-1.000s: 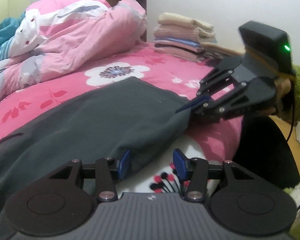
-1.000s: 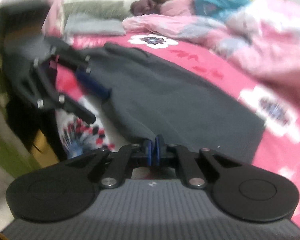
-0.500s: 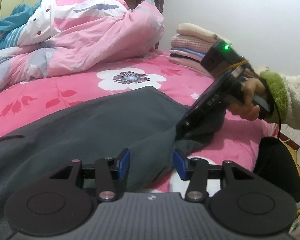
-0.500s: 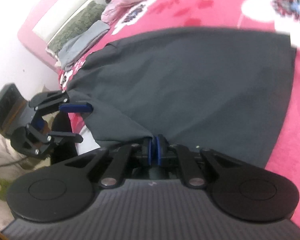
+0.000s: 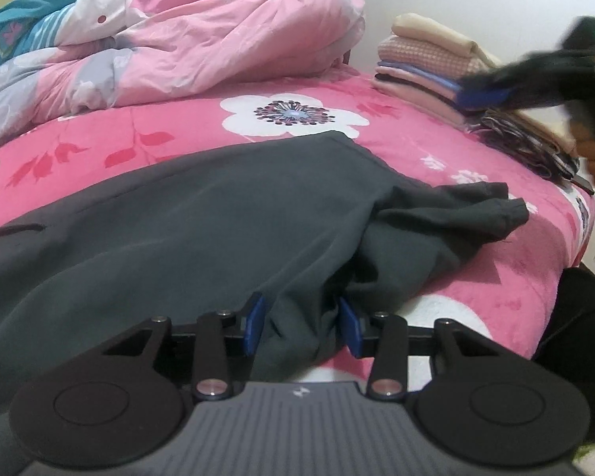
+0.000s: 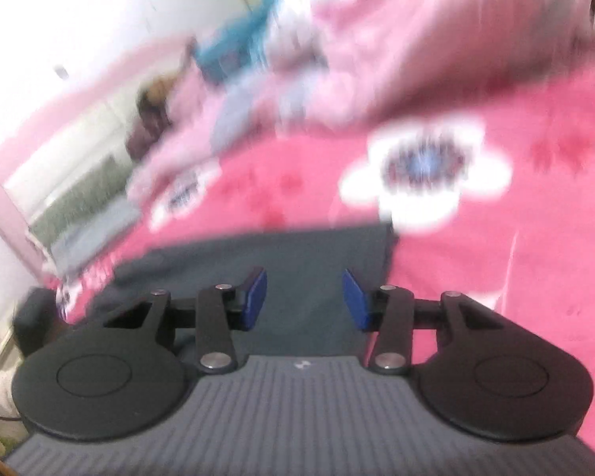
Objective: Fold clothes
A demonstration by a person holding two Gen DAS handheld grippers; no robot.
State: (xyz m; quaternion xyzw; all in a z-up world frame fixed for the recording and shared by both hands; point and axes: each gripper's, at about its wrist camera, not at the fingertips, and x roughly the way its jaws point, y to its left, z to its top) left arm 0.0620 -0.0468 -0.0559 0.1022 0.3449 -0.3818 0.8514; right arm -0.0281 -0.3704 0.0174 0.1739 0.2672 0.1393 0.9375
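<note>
A dark grey garment (image 5: 218, 218) lies spread over the pink flowered bed cover (image 5: 139, 139), with one rumpled end (image 5: 476, 206) lying loose near the bed's right side. My left gripper (image 5: 301, 327) is low over the near hem. A fold of the grey cloth sits between its blue pads and its jaws are closing, not clamped. My right gripper (image 5: 484, 97) is a blur at the upper right, held by a hand above the bed. In its own blurred view the right gripper (image 6: 303, 297) has its jaws opening, with nothing between them, above the grey garment (image 6: 297, 258).
A stack of folded clothes (image 5: 424, 67) stands at the far right of the bed. A bunched pink duvet (image 5: 198, 39) fills the back. The bed's edge drops off at right beside a dark object (image 5: 575, 317). A person (image 6: 154, 119) lies near the headboard.
The right gripper let go of the garment's end and swung up and away; that end now lies rumpled on the bed. The left gripper moved onto the hem and its jaws narrowed.
</note>
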